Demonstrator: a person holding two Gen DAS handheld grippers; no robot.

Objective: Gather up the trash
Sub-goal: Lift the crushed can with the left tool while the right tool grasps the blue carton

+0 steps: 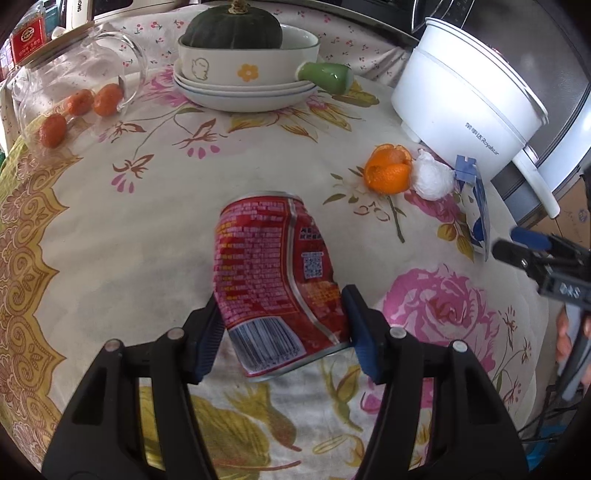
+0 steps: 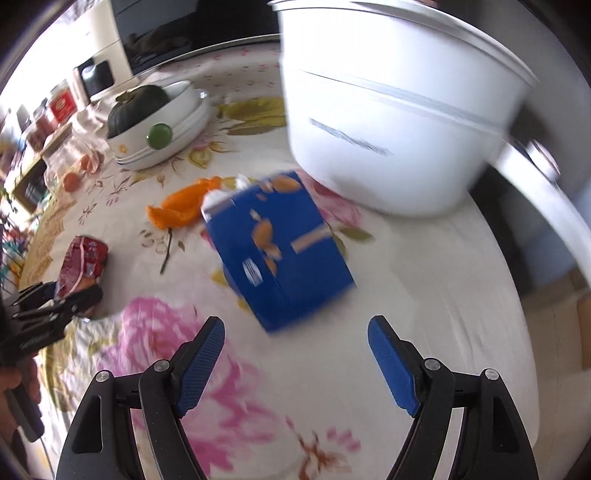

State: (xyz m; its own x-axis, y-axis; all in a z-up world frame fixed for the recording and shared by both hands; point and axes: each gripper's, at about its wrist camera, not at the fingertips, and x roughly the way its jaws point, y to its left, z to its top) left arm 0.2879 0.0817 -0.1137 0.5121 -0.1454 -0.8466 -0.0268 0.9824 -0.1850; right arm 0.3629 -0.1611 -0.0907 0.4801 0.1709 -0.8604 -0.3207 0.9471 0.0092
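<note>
My left gripper (image 1: 282, 332) is shut on a dented red drink can (image 1: 275, 280), tilted above the flowered tablecloth; the can also shows in the right wrist view (image 2: 83, 264). My right gripper (image 2: 295, 354) is open and empty, just short of a blue carton (image 2: 280, 247) lying on the cloth; it also shows in the left wrist view (image 1: 517, 254). The carton shows at the right in the left wrist view (image 1: 476, 210). Orange peel (image 1: 388, 170) and a crumpled white tissue (image 1: 432, 177) lie beside the carton. The peel shows in the right wrist view too (image 2: 177, 208).
A white electric pot (image 1: 469, 107) stands at the back right. Stacked bowls (image 1: 243, 85) hold a green squash (image 1: 232, 27), with a green cup (image 1: 325, 75) beside them. A tipped glass jar (image 1: 74, 85) lies with tangerines (image 1: 79, 103) at the left.
</note>
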